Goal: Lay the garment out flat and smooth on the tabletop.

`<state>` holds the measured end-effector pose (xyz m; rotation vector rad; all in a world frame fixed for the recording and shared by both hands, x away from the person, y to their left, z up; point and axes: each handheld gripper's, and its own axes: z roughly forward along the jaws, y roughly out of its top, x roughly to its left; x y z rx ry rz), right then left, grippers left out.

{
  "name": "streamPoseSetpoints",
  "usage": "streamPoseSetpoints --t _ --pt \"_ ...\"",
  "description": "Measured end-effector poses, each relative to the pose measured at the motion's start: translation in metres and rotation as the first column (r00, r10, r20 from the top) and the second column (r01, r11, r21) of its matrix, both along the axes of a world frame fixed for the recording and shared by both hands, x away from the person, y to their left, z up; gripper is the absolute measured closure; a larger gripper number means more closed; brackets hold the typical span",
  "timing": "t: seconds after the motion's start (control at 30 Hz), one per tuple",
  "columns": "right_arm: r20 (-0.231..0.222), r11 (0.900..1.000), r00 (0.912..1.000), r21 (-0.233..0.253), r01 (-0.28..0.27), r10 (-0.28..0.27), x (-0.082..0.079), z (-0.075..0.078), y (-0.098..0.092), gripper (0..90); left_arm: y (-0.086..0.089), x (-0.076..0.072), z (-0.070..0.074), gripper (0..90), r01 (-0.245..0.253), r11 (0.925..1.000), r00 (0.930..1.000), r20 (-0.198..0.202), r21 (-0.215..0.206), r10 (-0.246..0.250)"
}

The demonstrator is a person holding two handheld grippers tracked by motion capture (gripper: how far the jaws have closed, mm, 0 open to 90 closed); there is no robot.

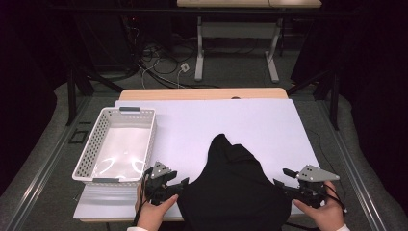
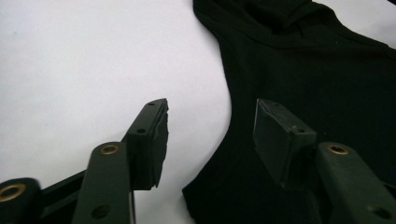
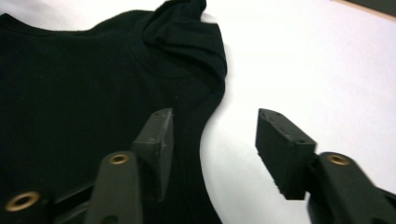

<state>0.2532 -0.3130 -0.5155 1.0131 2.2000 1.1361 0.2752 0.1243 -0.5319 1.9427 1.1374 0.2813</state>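
**Both grippers released at the edges of a black garment**

The left gripper (image 1: pixel 179 185) is spread wide, holding nothing. In the left gripper view its jaws straddle the left edge of the black garment (image 2: pixel 317 84): one jaw is over white surface, the other over the dark cloth. Whether the pads touch the fabric cannot be told.

The right gripper (image 1: pixel 281 179) is likewise released, jaws well apart. In the right gripper view one jaw is over the garment (image 3: pixel 84 88) and the other over the white surface, with the cloth's curved right edge running between them.

The garment (image 1: pixel 233 187) lies spread on the near middle of the tabletop (image 1: pixel 250 120), between the two hands, narrowing to a bunched fold at its far end and reaching the near edge of the tabletop.

A white perforated basket (image 1: pixel 86 149) sits on the tabletop's left side, just beyond the left gripper and apart from the garment.
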Motion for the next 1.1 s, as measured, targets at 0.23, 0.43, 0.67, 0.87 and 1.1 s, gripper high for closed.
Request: streamPoseSetpoints --t 0.23,0.43,0.67,0.87,1.1 --pt "0.053 1.0 0.9984 0.021 -0.019 0.018 0.011 0.012 0.014 33.9 -0.004 0.009 0.01 37.3 -0.001 1.0 0.9997 0.024 -0.006 0.001" --pt "0.071 0.999 0.9963 0.017 -0.05 0.048 0.019 0.019 0.029 31.6 -0.011 0.017 0.016 37.1 0.028 0.9988 0.9991 0.033 -0.039 -0.027" --pt "0.112 0.997 0.9909 -0.005 -0.075 0.075 0.027 0.03 0.049 30.8 -0.023 0.024 0.027 36.3 0.043 0.9981 0.9959 0.082 -0.043 -0.039" --pt "0.117 0.996 0.9894 0.013 -0.089 0.087 0.038 0.041 0.061 31.4 -0.032 0.037 0.032 32.9 0.027 0.9972 0.997 0.074 -0.07 -0.021" --pt "0.094 0.995 0.9914 0.034 -0.094 0.091 0.054 0.048 0.076 39.9 -0.043 0.055 0.04 30.6 0.032 0.9947 0.9955 0.092 -0.097 -0.023"
